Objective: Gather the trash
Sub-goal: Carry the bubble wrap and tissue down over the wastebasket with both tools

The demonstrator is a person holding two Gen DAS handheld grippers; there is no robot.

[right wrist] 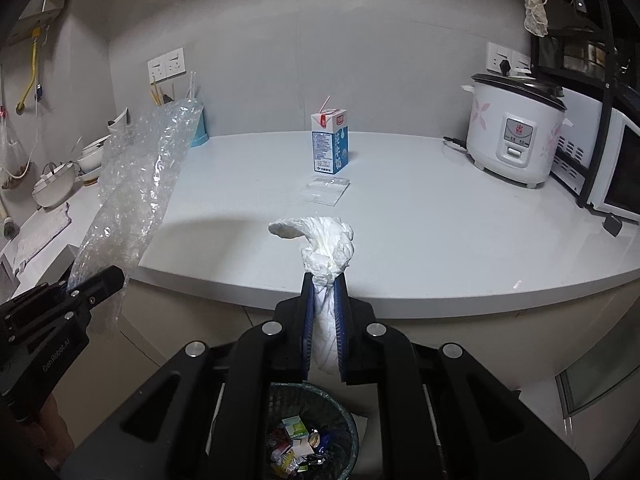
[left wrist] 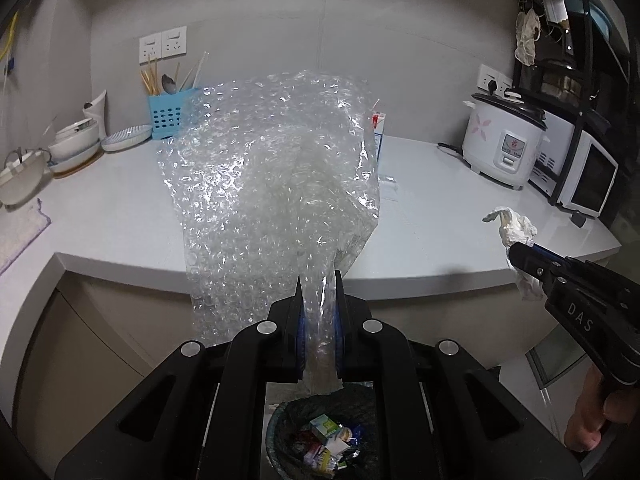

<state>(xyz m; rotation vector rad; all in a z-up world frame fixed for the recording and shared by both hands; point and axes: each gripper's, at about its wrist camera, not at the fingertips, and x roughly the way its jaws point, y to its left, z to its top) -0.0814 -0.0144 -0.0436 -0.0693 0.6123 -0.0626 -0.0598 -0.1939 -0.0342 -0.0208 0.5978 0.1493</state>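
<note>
The left gripper [left wrist: 319, 280] is clamping a sheet of bubble wrap [left wrist: 268, 176], and the right gripper [right wrist: 325, 280] is pinching a crumpled white tissue [right wrist: 326, 244]. Both items are hanging at the countertop [right wrist: 440, 240] edge, above a trash bin [right wrist: 344, 412] holding wrappers; a milk carton [right wrist: 329, 140] and a flat clear bag [right wrist: 324, 190] are sitting on the counter.

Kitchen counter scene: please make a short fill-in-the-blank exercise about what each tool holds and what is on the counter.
1. The left tool is shut on a sheet of ____ wrap.
2. The right tool grips a crumpled white ____.
3. Below both tools stands a mesh ____ with wrappers inside.
4. The milk carton on the counter stands ____.

Missing words: bubble; tissue; trash bin; upright
</note>
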